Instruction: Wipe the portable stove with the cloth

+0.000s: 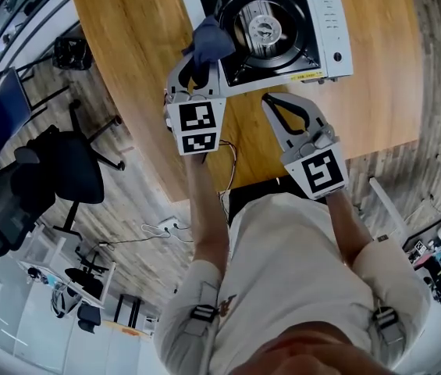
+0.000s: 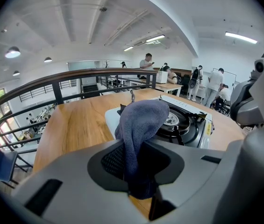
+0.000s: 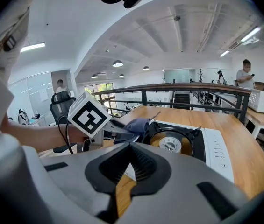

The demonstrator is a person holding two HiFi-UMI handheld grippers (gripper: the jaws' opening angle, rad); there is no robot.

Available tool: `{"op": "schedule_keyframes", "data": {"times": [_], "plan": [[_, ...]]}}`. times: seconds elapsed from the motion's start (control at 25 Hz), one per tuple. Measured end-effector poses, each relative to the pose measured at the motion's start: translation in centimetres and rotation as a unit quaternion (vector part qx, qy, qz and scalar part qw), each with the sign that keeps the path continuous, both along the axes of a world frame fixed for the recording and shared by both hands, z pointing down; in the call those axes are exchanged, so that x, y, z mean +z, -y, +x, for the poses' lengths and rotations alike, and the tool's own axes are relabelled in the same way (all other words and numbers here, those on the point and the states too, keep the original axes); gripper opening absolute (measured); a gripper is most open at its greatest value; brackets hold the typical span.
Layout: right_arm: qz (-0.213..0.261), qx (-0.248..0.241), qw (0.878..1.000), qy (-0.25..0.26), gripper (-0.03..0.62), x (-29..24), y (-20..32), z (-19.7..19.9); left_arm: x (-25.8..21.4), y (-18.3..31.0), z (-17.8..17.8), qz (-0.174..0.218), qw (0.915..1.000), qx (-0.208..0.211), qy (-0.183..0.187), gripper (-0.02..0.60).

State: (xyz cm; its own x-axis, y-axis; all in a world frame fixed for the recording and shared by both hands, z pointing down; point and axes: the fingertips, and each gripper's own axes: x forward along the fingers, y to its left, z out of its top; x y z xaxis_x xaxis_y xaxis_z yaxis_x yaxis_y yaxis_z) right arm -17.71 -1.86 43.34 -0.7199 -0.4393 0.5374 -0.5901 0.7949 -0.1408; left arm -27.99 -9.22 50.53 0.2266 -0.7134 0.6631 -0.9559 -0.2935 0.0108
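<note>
Nearly there: cloth poised at the stove's left corner

On the left, we hold the left gripper point(image 1: 200, 73) with its jaws pinching the blue cloth point(image 1: 211, 44). A bunched fold stands out past the tips, so that fabric rather than plastic would meet the metal. That wad sits over the near left corner of the portable stove point(image 1: 325, 22), by the black burner well; we cannot tell whether it touches. The stove stands on the wooden table point(image 1: 126, 37), with its knob panel on the right. Further right, our right gripper point(image 1: 269, 100) hovers just short of the stove's front edge, jaws pressed together on nothing. We judge it is held clear to give the wiping side room.
</note>
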Motion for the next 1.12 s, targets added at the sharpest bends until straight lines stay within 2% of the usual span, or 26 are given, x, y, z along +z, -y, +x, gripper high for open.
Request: {"op": "schedule_keyframes", "data": {"times": [0.68, 1.12], "plan": [[0.007, -0.009, 1.000, 0.003, 0.020, -0.3, -2.2, 0.3, 0.3, -3.5, 1.0, -0.003, 1.0000, -0.006, -0.005, 0.095], [0.012, -0.016, 1.000, 0.004, 0.020, -0.8, -3.2, 0.1, 0.2, -5.8, 1.9, -0.014, 0.9999, 0.004, -0.001, 0.095]]}}
